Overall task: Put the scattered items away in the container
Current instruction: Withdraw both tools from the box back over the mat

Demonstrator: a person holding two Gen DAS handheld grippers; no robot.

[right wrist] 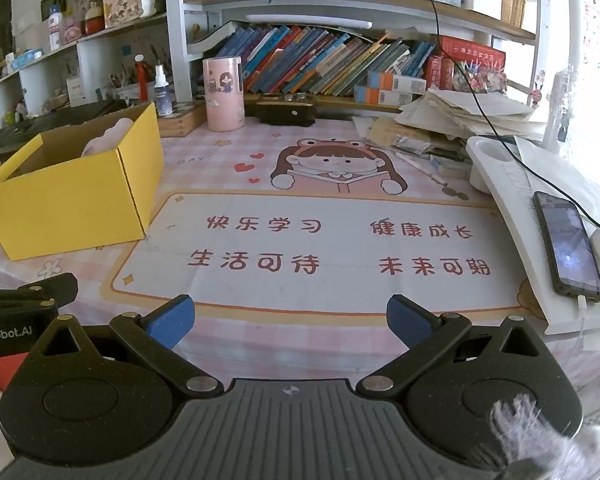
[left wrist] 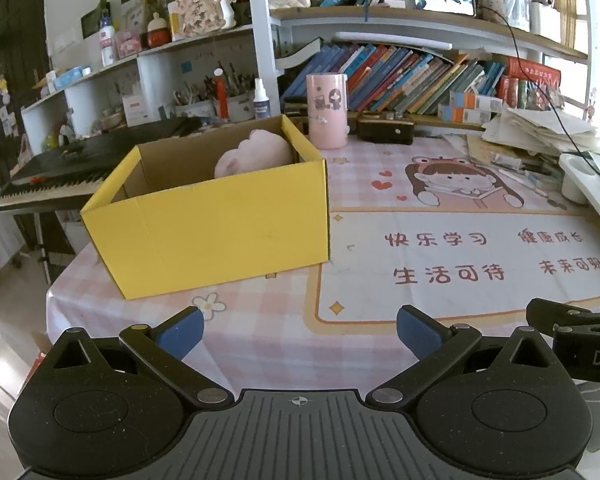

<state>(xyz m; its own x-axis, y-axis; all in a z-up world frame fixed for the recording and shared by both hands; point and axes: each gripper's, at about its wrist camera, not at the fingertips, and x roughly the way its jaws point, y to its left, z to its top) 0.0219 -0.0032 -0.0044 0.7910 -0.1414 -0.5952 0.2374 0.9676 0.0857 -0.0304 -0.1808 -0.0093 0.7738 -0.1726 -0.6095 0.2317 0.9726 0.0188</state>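
A yellow cardboard box stands open on the table's left part; it also shows in the right wrist view. A pink plush toy lies inside it, also seen over the rim in the right wrist view. My left gripper is open and empty, low over the table in front of the box. My right gripper is open and empty over the printed desk mat, to the right of the box. Each gripper's side shows at the other view's edge.
A pink cylinder holder and a black case stand at the back below book shelves. Paper piles, a white stand with a phone and a cable sit at the right. A keyboard lies left of the table.
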